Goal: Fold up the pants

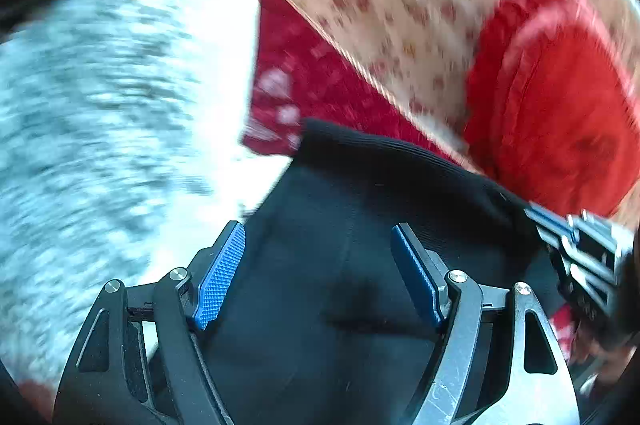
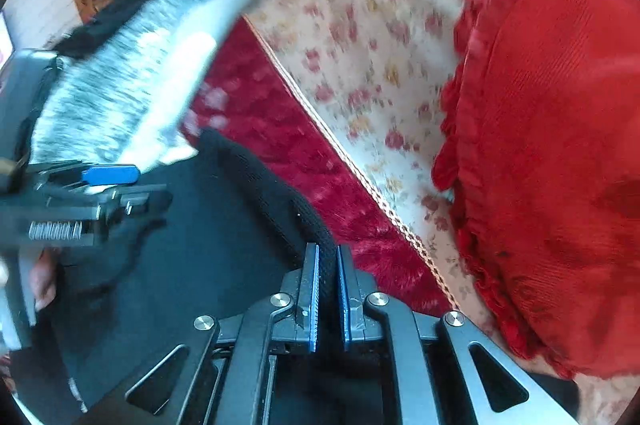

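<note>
**Black pants, ribbed band in right pinch**

Pants (image 2: 192, 225): dark knit, spread on the red plush cover (image 2: 280, 129), in front of the floral backrest (image 2: 360, 45). Right gripper (image 2: 328, 289) pressed together on the thick ribbed band at the pants' edge. Left gripper (image 1: 316, 269) spread wide over the black cloth, nothing between its pads.

Judgement: soft, limp, light; will sag and drape from any single hold. The ribbed band looks firmest, least likely to slip. Left should take the same band further along. Grey mottled fabric (image 1: 100, 85) hangs near, blurred.
</note>
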`<action>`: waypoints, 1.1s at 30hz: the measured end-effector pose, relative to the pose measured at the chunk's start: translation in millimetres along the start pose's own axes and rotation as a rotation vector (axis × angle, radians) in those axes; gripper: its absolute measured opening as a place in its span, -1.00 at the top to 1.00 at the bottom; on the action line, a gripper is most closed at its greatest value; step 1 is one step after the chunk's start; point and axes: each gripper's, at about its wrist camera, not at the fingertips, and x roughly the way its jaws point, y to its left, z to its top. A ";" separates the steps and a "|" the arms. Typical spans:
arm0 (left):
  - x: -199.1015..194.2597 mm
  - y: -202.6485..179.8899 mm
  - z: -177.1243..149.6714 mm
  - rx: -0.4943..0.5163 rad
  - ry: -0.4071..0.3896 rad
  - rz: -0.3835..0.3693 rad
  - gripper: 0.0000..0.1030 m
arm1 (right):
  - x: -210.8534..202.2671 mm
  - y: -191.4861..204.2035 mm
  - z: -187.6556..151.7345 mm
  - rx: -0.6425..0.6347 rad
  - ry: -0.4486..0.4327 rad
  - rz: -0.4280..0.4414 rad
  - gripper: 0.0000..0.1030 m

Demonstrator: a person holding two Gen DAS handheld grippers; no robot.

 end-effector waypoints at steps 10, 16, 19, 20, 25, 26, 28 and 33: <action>-98.9 76.6 -47.0 -0.179 -0.133 -0.046 -0.47 | -107.7 114.3 -58.3 -0.010 -0.161 0.065 0.86; -109.1 94.5 -68.6 -0.221 -0.127 -0.014 -0.47 | -57.8 162.4 -116.8 0.086 -0.026 0.128 0.86; -105.5 82.2 -74.5 -0.176 -0.109 -0.010 -0.47 | -48.3 158.6 -125.6 0.123 -0.028 0.119 0.86; -105.2 77.8 -78.0 -0.162 -0.105 -0.009 -0.47 | -52.3 157.1 -124.2 0.137 -0.035 0.119 0.86; -95.8 43.5 -90.5 -0.091 -0.076 -0.047 -0.47 | -81.9 154.2 -122.7 0.112 -0.050 0.072 0.54; -93.3 34.4 -94.2 -0.071 -0.067 -0.058 -0.47 | -89.8 145.7 -126.0 0.136 -0.062 0.048 0.52; -87.0 15.1 -101.0 -0.030 -0.049 -0.076 -0.47 | -100.9 128.4 -135.2 0.186 -0.073 0.002 0.44; -69.5 -34.3 -115.5 0.063 0.000 -0.121 -0.47 | -121.4 65.4 -158.2 0.387 -0.077 -0.076 0.27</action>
